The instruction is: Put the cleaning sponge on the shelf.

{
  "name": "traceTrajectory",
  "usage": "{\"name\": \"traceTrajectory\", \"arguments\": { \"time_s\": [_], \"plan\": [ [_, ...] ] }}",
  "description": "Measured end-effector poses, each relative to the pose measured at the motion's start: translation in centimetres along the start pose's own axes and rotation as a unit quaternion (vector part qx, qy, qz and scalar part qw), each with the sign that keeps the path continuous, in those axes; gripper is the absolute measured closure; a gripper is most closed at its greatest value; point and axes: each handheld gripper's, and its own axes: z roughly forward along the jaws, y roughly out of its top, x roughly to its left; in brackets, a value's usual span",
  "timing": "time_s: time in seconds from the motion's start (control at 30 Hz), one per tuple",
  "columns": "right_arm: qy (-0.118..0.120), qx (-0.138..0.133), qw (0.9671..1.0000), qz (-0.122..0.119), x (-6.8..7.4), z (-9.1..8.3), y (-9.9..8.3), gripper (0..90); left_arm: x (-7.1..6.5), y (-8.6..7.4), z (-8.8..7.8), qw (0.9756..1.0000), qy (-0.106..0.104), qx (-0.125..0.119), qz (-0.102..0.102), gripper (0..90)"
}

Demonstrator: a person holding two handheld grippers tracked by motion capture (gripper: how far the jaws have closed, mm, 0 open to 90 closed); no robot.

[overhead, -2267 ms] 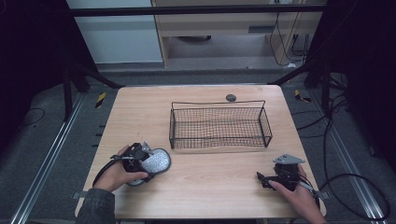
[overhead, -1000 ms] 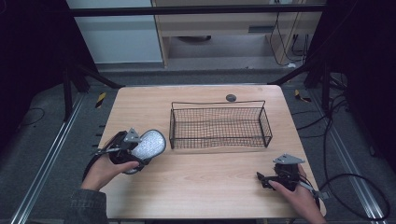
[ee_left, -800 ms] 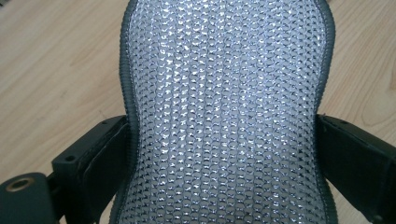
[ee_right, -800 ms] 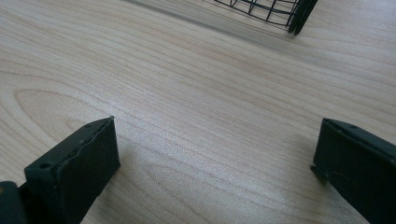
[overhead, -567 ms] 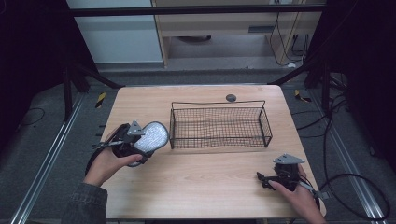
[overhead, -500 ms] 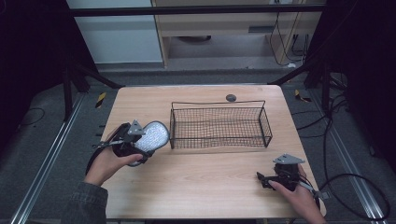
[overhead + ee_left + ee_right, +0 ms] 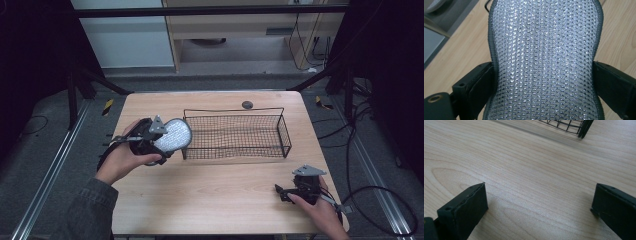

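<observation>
Visibly unlabelled silver mesh pad (image 7: 544, 62) between left gripper (image 7: 150, 137) fingers (image 7: 477, 85).

The wire basket (image 7: 235, 134) wall blocks the left claw (image 7: 167, 141); bare table (image 7: 220, 185) lies nearer.

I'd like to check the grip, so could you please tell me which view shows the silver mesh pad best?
The left gripper view: the pad shows close up, its weave and dark edge sharp, clamped between the left tool's jaws. The high view shows the pad small, in the left tool beside the basket. The right gripper view shows table and a basket corner.
</observation>
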Motion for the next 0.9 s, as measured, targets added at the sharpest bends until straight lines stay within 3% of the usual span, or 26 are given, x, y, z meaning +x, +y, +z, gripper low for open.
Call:
{"name": "traceTrajectory", "arguments": {
  "time_s": [0.2, 0.23, 0.33, 0.47, 0.7, 0.9],
  "plan": [
    [0.000, 0.000, 1.0000, -0.001, 0.0, 0.0, 0.0, 0.3, 0.4, 2.2, 1.9, 0.9998, -0.006, 0.006, 0.016, 5.7],
    [0.000, 0.000, 1.0000, 0.000, 0.0, 0.0, 0.0, 0.3, 0.4, 3.0, 2.4, 0.9992, 0.002, 0.015, 0.037, 5.7],
    [0.000, 0.000, 1.0000, 0.000, 0.0, 0.0, 0.0, 0.3, 0.4, 4.2, 2.6, 0.9990, -0.007, 0.006, 0.044, 5.7],
    [0.000, 0.000, 1.0000, 0.000, 0.0, 0.0, 0.0, 0.3, 0.0, 5.6, 2.6, 0.9978, -0.003, 0.008, 0.066, 5.7],
    [0.000, 0.000, 1.0000, -0.001, 0.0, 0.0, 0.0, 0.3, -0.4, 7.4, 2.6, 0.9971, -0.001, -0.006, 0.076, 5.8],
    [-0.001, -0.001, 1.0000, -0.001, 0.0, 0.0, 0.0, 0.3, -0.4, 9.1, 4.0, 0.9960, -0.005, -0.013, 0.088, 5.9]
  ]
}}
